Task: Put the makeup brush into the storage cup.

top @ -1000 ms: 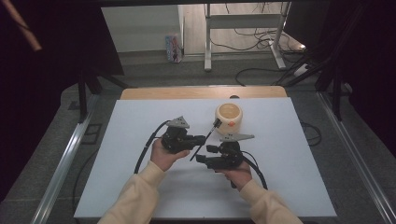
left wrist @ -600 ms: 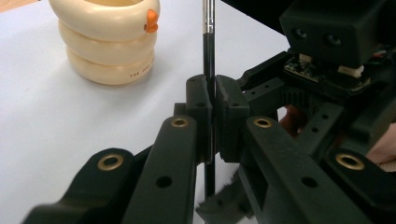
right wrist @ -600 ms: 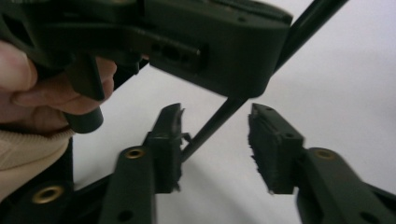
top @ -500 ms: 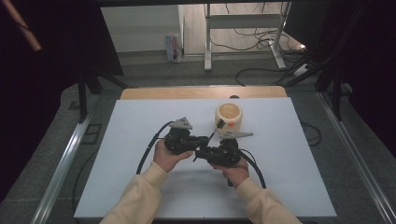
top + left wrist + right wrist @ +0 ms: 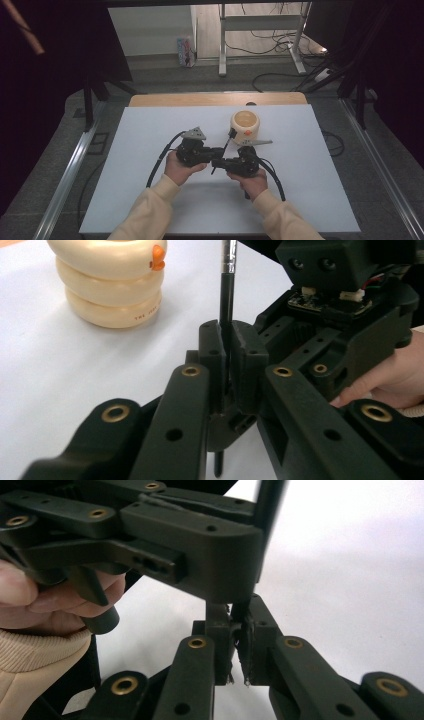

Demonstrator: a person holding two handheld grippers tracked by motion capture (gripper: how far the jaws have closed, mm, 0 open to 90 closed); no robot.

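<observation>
From the high view, the left hand-held gripper [image 5: 207, 154] and the right hand-held gripper [image 5: 226, 162] meet nose to nose over the middle of the white surface [image 5: 125, 150], and a thin black rod [image 5: 227, 142] rises from where they join, its long axis slanting up and away toward the cream ringed pot [image 5: 246, 125] that stands just beyond them; a small black tip tops the rod near the pot's side. In the left gripper view, the left hand-held gripper [image 5: 228, 370] has its jaws drawn nearly together on the rod [image 5: 227, 285], which runs straight up between them, silver band near the top, with its lower end poking out beneath; the pot [image 5: 112, 282] stands up to the left, the right hand-held gripper's body close at the right. In the right gripper view, the right hand-held gripper [image 5: 237, 645] is pinched almost closed just under the left one's jaw block; whether it grips the rod [image 5: 267, 510] I cannot tell.
</observation>
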